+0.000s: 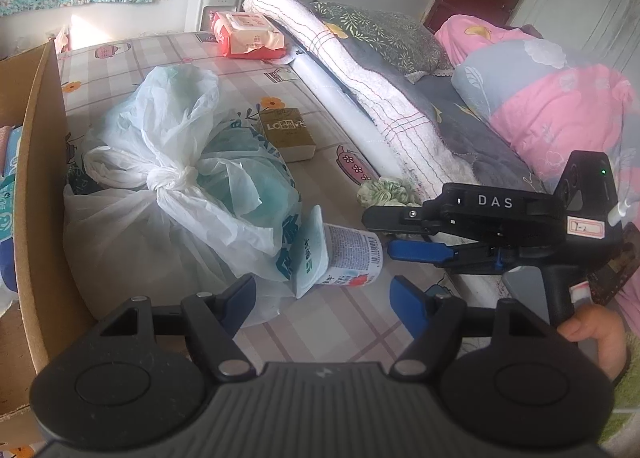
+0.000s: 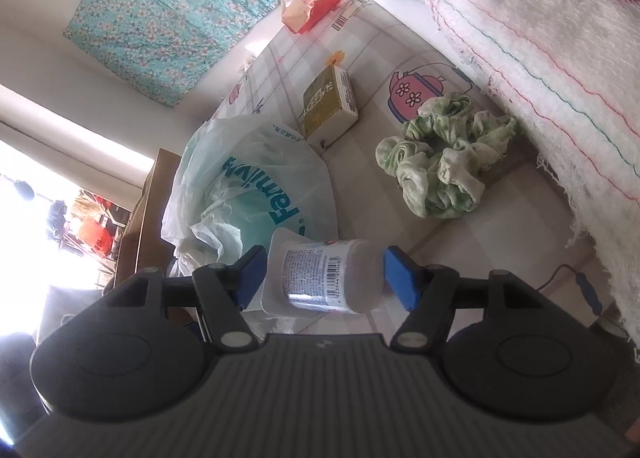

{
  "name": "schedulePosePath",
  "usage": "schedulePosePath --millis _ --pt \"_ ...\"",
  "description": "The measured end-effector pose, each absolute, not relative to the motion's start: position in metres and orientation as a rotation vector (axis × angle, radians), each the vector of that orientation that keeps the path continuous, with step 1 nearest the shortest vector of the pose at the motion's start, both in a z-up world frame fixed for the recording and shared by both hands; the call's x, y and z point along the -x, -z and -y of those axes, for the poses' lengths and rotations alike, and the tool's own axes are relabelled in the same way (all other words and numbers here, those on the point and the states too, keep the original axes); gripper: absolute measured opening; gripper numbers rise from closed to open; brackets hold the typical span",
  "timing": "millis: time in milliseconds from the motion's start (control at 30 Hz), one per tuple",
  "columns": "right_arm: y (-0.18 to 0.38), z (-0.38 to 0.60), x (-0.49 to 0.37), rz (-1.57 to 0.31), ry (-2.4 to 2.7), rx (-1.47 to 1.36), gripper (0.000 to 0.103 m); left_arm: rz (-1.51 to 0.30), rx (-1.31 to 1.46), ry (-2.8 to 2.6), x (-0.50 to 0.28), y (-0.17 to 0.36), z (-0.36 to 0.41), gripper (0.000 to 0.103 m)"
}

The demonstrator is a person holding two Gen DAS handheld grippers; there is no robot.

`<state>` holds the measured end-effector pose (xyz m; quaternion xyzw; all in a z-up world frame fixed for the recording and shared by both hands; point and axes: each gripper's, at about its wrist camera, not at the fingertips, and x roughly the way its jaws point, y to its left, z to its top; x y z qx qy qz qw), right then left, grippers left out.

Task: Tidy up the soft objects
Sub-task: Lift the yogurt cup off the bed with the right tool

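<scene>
The yogurt cup [image 2: 324,278] lies on its side on the bed sheet [image 2: 400,58] against the plastic bag [image 2: 256,186]. The right gripper [image 2: 324,282] straddles it, jaws apart, not gripping. The left gripper [image 1: 324,298] hangs wide and empty. Next, probably closing on the cup.

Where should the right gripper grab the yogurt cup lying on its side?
Grip the yogurt cup end to end, foil lid against one pad and base against the other, coming from above and behind. It lies on its side across the right gripper, whose open blue pads already flank both ends without pressing. The flat lid flange and base give firmer faces than the round wall. The plastic bag crowds the lid side.
</scene>
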<state>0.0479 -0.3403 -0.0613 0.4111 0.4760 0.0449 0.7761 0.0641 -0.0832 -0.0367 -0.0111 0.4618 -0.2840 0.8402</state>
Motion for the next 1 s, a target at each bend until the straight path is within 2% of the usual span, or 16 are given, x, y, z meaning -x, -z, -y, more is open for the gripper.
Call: schedulePosePath --millis 133,333,500,600,633,800,1000 --pt "0.053 0.32 -0.056 -1.055 -0.122 -0.772 0.078 -0.982 0.02 0.581 -0.062 0.038 0.076 0.075" --pt "0.045 0.287 -0.071 -1.082 -0.111 -0.589 0.085 -0.993 0.037 0.554 -0.06 0.041 0.061 0.075" --pt "0.05 0.269 -0.081 -1.092 -0.056 -0.489 0.086 -0.994 0.069 0.549 -0.06 0.041 0.049 0.073" --pt "0.057 0.267 -0.084 -1.109 -0.024 -0.477 0.081 -0.993 0.072 0.558 -0.06 0.04 0.048 0.073" --pt "0.06 0.269 -0.082 -1.108 -0.016 -0.485 0.075 -0.993 0.069 0.559 -0.06 0.04 0.048 0.073" --pt "0.063 0.281 -0.074 -1.059 -0.022 -0.579 0.07 -0.983 0.07 0.565 -0.057 0.039 0.048 0.073" --pt "0.1 0.316 -0.069 -1.058 -0.168 -1.052 0.07 -0.971 0.066 0.573 -0.053 0.037 0.05 0.073"
